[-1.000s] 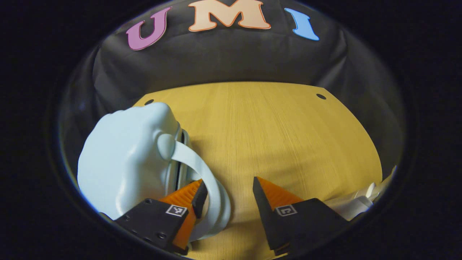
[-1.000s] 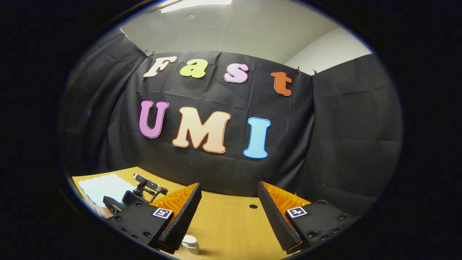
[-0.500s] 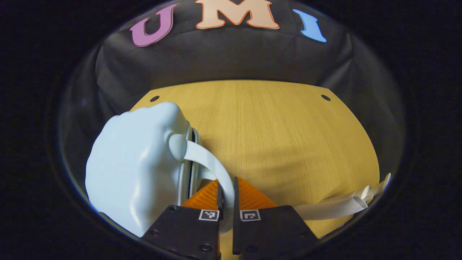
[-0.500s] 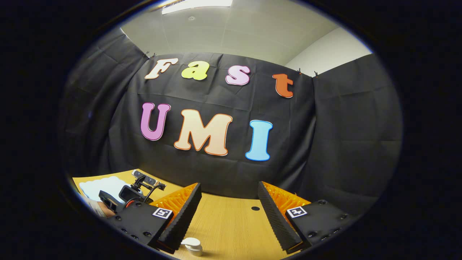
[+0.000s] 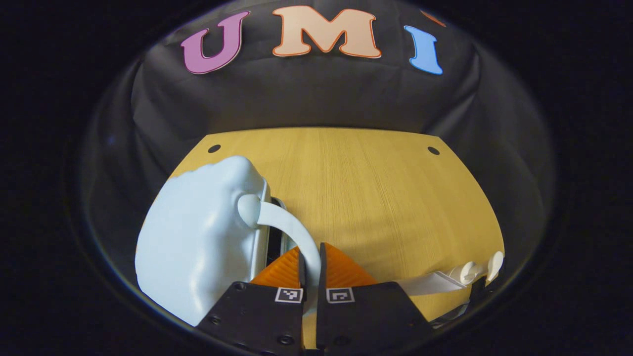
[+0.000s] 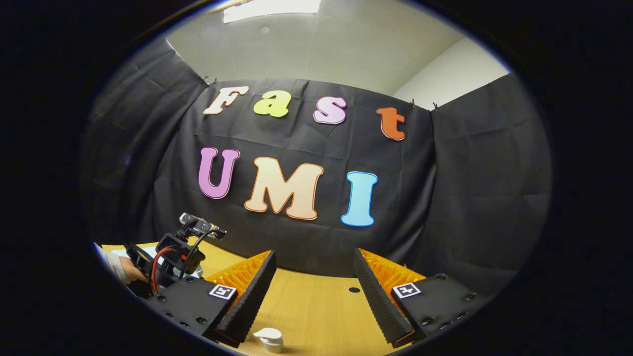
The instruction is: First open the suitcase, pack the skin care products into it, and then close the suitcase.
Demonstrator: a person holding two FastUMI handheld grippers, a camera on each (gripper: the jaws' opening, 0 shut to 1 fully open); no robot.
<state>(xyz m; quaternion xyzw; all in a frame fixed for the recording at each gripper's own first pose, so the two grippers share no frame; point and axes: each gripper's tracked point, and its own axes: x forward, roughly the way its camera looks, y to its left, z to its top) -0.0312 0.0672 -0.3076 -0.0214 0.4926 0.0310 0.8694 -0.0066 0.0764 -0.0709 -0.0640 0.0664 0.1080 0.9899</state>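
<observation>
Your left gripper point(image 5: 310, 259) is clamped on the suitcase's handle point(image 5: 292, 230): both orange fingers press the pale strap, which runs up from between them in a curve to a round knob on the case. The suitcase point(image 5: 198, 242) is a pale blue shell standing on its edge at the bench's left side, just left of your fingers, with a dark seam showing between its two halves beside the handle. A white skin care tube point(image 5: 435, 282) lies on the bench point(image 5: 366, 193) near its right edge, cap end pointing right.

Your right gripper point(image 6: 313, 291) hangs with its fingers wide apart and nothing between them, above the bench and facing the booth wall. A small white-capped bottle point(image 6: 269, 338) stands on the bench just below and inside its left finger point(image 6: 247, 296). Farther off at the left of the right gripper view you can see your hand point(image 6: 129, 271) around the other gripper's body.
</observation>
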